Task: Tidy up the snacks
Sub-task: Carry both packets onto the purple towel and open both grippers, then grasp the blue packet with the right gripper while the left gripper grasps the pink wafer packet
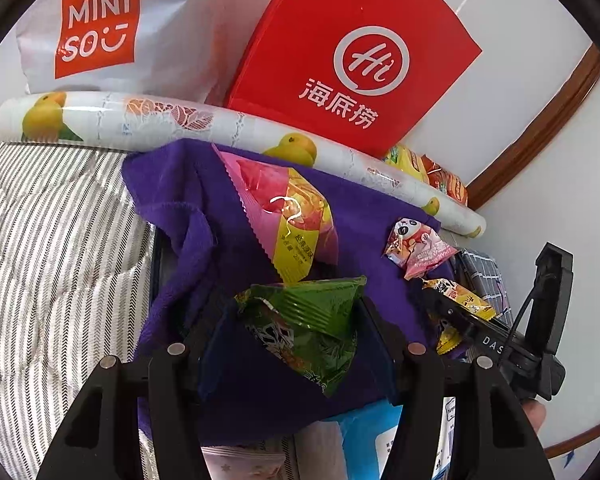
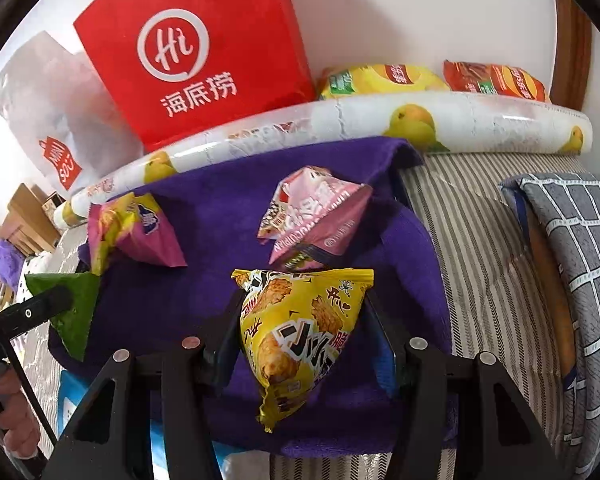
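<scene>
My left gripper (image 1: 300,320) is shut on a green snack packet (image 1: 304,332) over a purple towel (image 1: 172,208). My right gripper (image 2: 304,320) is shut on a yellow snack packet (image 2: 296,332) over the same purple towel (image 2: 204,216). A pink-and-yellow packet (image 1: 288,212) lies on the towel beyond the green one. A pink panda packet (image 1: 416,246) lies to its right. In the right wrist view the pink-and-yellow packet (image 2: 128,232) lies at the left and the pink panda packet (image 2: 316,220) just beyond the yellow one. The green packet (image 2: 72,312) shows at the left edge.
A rolled fruit-print sheet (image 1: 204,120) lies behind the towel. A red Haidilao bag (image 1: 360,56) and a white Miniso bag (image 1: 100,24) stand at the wall. Chip bags (image 2: 380,78) lie behind the roll. Striped bedding (image 1: 52,240) lies left; a grey checked pillow (image 2: 580,260) lies right.
</scene>
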`<state>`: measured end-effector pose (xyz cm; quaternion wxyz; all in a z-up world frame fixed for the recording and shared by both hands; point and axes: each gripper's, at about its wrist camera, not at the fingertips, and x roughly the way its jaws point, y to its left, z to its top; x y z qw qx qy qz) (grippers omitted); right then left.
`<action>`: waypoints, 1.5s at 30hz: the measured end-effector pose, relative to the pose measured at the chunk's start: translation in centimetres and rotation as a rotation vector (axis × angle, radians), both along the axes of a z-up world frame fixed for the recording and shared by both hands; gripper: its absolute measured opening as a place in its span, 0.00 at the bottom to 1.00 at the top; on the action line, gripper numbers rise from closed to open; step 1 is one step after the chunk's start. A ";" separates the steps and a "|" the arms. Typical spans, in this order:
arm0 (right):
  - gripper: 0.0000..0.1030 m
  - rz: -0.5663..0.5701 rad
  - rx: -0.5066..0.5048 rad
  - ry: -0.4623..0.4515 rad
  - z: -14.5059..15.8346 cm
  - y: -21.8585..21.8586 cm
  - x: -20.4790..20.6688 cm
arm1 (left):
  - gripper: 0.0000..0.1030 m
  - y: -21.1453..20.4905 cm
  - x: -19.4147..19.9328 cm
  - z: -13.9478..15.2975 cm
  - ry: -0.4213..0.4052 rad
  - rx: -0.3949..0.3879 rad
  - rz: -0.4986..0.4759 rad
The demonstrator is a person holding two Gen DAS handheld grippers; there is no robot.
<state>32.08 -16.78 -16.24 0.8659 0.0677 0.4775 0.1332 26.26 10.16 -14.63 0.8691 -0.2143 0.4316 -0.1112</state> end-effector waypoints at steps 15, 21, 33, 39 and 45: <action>0.60 -0.019 0.002 0.030 -0.8 -0.4 0.4 | 0.58 -0.6 0.9 -1.5 0.052 0.028 -0.012; 0.75 0.001 -0.002 -0.086 1.4 0.0 -0.9 | 0.68 -0.6 1.0 -1.3 0.064 0.041 -0.024; 0.75 -0.043 0.004 -0.205 5.8 -0.9 -4.7 | 0.79 0.2 -1.4 2.6 -0.072 0.025 -0.006; 0.75 -0.025 0.014 -0.157 7.1 -1.7 -10.1 | 0.79 0.4 -2.1 3.6 -0.098 -0.024 -0.033; 0.75 0.016 0.030 -0.098 5.7 -1.2 -15.8 | 0.79 -0.1 -2.9 4.6 -0.115 -0.011 -0.044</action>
